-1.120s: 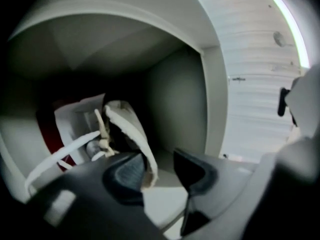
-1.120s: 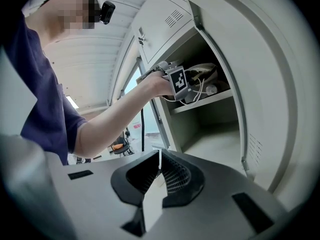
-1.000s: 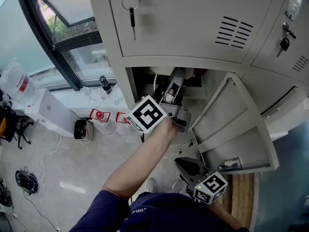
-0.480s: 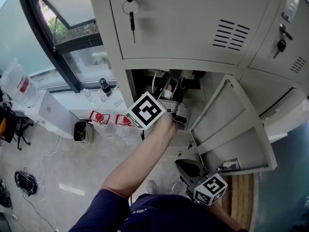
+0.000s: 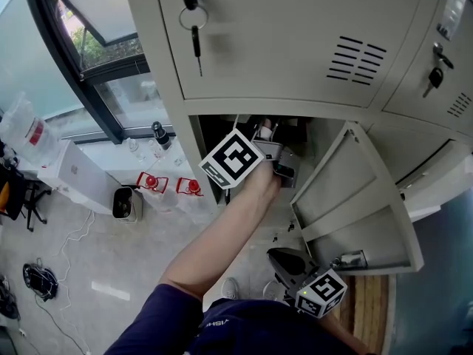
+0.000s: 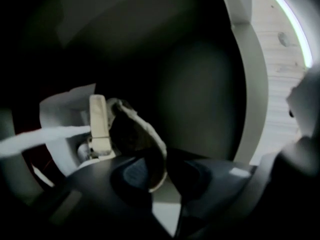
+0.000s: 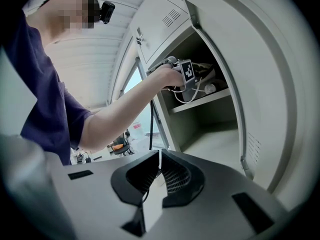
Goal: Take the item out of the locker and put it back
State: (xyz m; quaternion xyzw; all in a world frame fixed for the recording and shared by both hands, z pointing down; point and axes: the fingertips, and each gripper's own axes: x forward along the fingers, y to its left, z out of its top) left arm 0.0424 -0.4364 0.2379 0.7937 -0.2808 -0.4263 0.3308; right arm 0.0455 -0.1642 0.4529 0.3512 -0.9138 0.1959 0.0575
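Two grippers: my left gripper, inside the grey locker, clamps a pale-edged item; my right gripper hangs closed and empty beside the open door, above the tiled floor.

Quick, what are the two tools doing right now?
Left tool: closed on a dark item with a pale edge.
Right tool: closed, holding nothing.

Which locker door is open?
The lower door, swung out rightward; the left gripper reaches into its compartment. The upper doors, keys in their locks, are shut.
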